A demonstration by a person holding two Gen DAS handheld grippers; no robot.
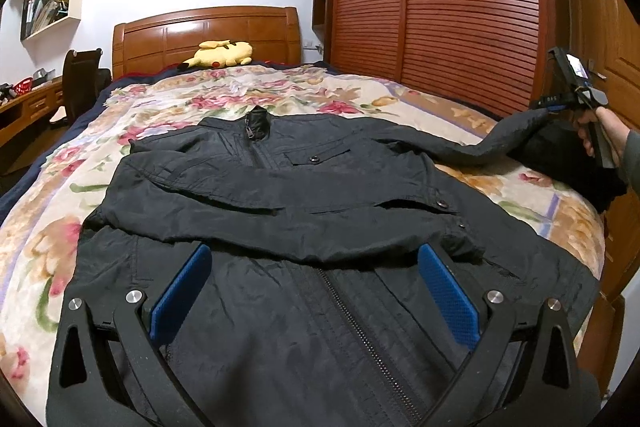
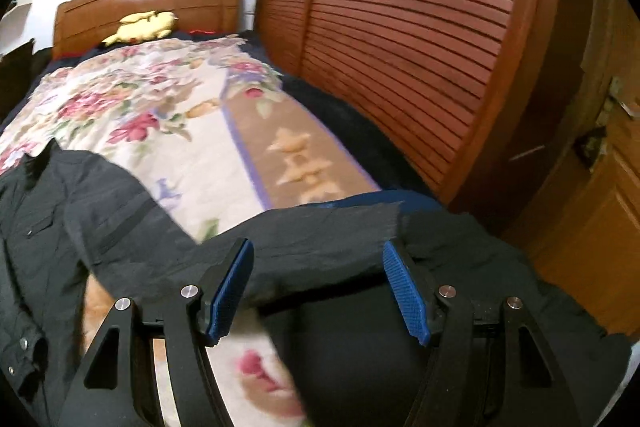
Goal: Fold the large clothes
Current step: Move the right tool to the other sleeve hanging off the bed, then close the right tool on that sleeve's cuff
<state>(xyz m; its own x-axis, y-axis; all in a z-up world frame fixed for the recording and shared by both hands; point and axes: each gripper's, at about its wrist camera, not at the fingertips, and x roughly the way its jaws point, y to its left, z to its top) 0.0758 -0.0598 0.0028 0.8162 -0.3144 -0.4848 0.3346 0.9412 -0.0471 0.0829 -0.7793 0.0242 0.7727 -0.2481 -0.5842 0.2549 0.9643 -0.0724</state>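
A black jacket (image 1: pixel 304 195) lies front-up on the floral blanket (image 1: pixel 48 227) of the bed (image 1: pixel 208 35), collar toward the headboard, hem toward the foot edge. One sleeve is folded across its chest. The left gripper (image 1: pixel 316 291) hovers over the lower front by the zipper, its blue pads spread wide and clasping nothing. The other sleeve (image 1: pixel 500 139) stretches off toward the bed's wardrobe-side edge, its end raised at the right gripper (image 2: pixel 318 291), which a hand (image 1: pixel 600 135) holds there. In the right wrist view the sleeve cloth crosses between the parted pads; whether they press it I cannot tell. A yellow plush toy (image 1: pixel 224 53) rests by the headboard.
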